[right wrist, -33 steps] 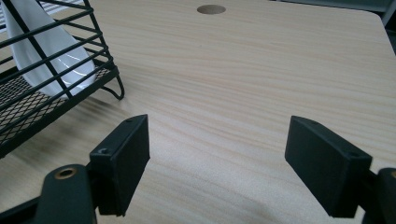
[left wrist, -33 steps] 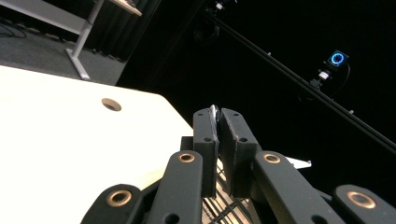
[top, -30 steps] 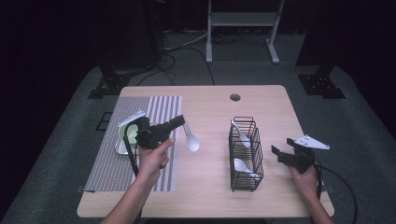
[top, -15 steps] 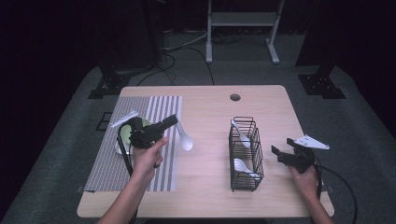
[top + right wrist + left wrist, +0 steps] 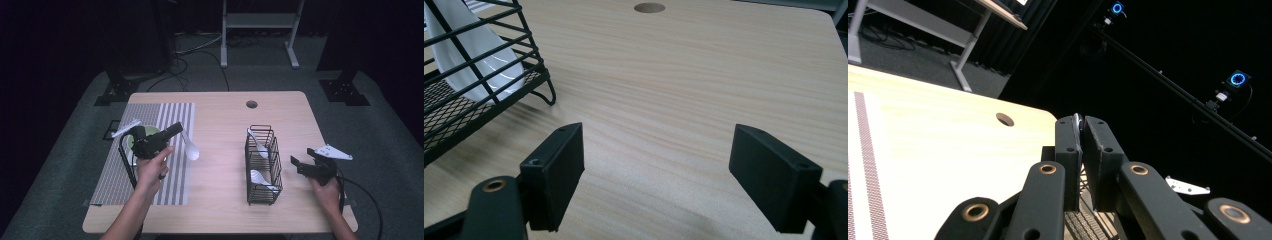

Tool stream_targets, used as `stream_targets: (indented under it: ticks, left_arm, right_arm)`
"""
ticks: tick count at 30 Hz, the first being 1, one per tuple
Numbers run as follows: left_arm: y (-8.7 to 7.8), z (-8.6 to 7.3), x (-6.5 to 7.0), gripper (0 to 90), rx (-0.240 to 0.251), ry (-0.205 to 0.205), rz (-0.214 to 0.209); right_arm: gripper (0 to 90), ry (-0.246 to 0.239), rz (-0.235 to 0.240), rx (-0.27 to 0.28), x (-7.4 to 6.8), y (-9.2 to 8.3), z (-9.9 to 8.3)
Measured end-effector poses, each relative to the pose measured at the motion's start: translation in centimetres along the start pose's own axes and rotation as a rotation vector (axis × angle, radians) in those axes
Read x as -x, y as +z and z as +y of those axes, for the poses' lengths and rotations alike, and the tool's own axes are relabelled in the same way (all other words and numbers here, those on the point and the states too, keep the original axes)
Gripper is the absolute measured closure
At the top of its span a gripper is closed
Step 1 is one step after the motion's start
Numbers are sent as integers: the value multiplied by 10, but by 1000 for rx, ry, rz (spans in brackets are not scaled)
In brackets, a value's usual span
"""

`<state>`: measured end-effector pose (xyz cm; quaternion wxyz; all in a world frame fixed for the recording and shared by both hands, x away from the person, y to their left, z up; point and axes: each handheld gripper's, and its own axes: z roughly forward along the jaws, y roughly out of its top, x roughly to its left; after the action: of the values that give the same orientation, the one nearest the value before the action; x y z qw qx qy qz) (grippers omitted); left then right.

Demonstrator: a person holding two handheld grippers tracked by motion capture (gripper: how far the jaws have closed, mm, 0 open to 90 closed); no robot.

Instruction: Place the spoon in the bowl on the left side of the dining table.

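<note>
My left gripper (image 5: 176, 128) is held above the striped mat (image 5: 165, 112), shut on the handle of a white spoon (image 5: 191, 149) whose bowl hangs down to the right. In the left gripper view the jaws stand pressed together (image 5: 1082, 135), and a thin edge of the spoon handle (image 5: 1077, 122) shows between them. A black wire rack (image 5: 263, 165) right of centre holds two white spoons (image 5: 257, 142) (image 5: 260, 178). My right gripper (image 5: 301, 156) rests open just right of the rack, with nothing but bare table between its jaws (image 5: 656, 165). The rack (image 5: 454, 105) and a spoon (image 5: 474, 60) lie at its left.
A green bowl (image 5: 131, 142) sits on the mat, partly hidden behind my left gripper. The wooden table has a round hole (image 5: 251, 104) near its far edge. A desk frame and cables stand on the dark floor beyond the table.
My left gripper has carried the spoon leftward over the mat, farther from the rack. The right gripper has stayed in place, open.
</note>
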<state>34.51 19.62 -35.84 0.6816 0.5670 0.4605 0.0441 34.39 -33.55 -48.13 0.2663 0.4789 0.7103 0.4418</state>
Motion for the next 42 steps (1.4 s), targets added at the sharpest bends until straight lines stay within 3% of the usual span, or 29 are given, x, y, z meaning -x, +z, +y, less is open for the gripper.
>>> stream_targets:
  ticks: [6,21,42]
  left_arm:
    - [-6,4,-6,849,14,3,24]
    - [-10,7,-16,854,27,-11,35]
    - [-24,18,-39,854,78,-41,106]
  right_arm:
    - [209,0,0,-2,0,0,0]
    - [209,-1,-1,-4,0,0,0]
    - [209,-1,-3,-5,0,0,0]
